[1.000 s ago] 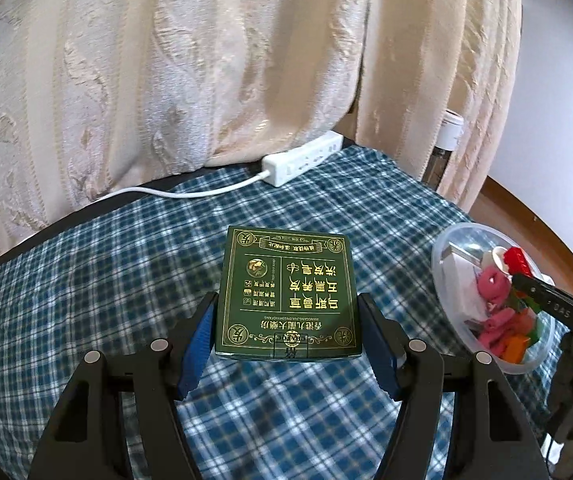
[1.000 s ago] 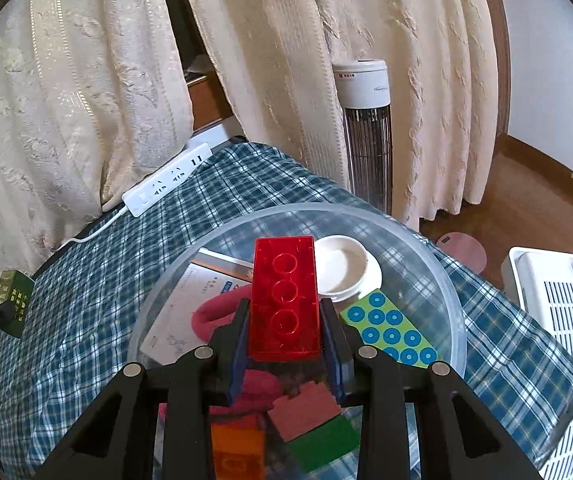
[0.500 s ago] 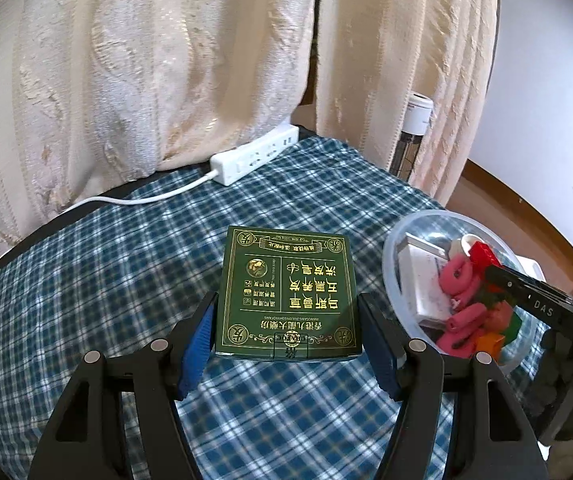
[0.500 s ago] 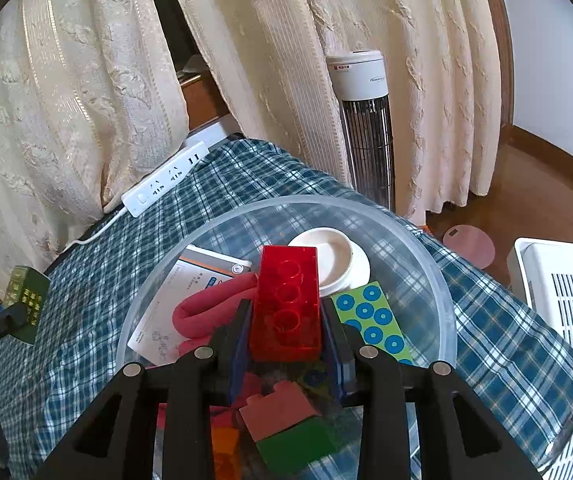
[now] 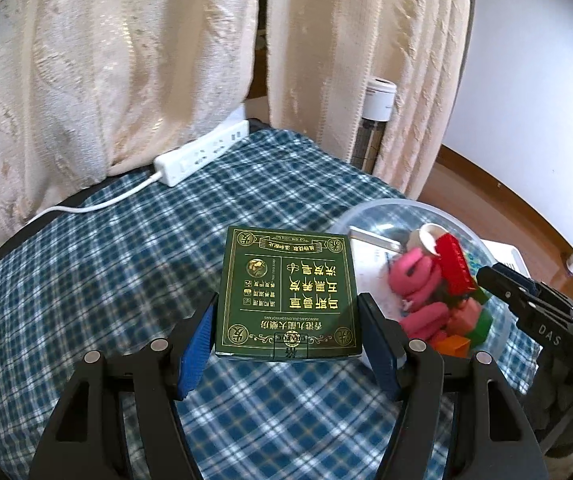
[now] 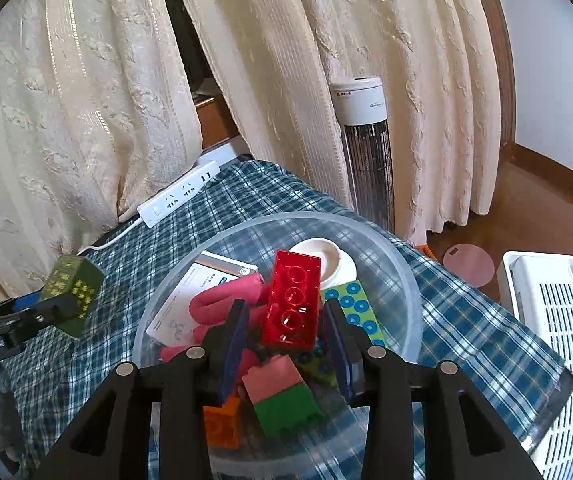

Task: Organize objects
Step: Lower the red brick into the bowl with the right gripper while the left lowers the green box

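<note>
Red brick (image 6: 292, 300) sat low centre of the right wrist view, tilted on the toy pile inside the clear bowl (image 6: 400, 276). The right gripper (image 6: 284, 350) was opening, pads either side with visible gaps, so I'd guess the brick could slide off crooked or get nudged on the way out. At the lower middle of the left view, the left gripper (image 5: 288, 330) pinched the green box (image 5: 288, 292) by its near end only; it might tip or clip the bowl rim.
</note>
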A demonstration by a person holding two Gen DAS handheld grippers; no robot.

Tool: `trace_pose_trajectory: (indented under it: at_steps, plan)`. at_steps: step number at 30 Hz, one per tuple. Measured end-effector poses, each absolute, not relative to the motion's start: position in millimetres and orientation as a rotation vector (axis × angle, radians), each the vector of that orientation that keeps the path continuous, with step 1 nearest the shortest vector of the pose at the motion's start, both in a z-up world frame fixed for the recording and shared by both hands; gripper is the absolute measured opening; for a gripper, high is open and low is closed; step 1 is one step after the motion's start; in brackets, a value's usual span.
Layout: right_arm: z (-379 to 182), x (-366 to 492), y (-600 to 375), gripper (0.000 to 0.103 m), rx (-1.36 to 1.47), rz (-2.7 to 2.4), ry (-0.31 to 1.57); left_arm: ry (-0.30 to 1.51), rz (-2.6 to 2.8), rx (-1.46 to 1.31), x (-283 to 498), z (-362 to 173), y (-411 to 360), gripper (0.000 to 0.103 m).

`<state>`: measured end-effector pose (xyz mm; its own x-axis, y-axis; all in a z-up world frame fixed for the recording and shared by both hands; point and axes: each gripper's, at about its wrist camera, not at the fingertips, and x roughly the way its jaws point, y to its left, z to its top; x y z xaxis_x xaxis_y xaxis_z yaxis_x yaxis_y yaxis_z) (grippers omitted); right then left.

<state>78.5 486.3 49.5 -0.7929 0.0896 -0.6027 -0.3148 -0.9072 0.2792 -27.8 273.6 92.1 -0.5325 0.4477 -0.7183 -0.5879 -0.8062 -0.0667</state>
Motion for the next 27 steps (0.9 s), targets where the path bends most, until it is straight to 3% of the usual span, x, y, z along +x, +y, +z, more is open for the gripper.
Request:
trace_pose_trajectory:
  at_steps: [27]
  plan:
    - [38.4, 103.8, 503.1, 0.045, -0.863, 2.759, 0.604, 0.334, 2.183, -1.009, -47.9, 71.5, 388.6, 0.068]
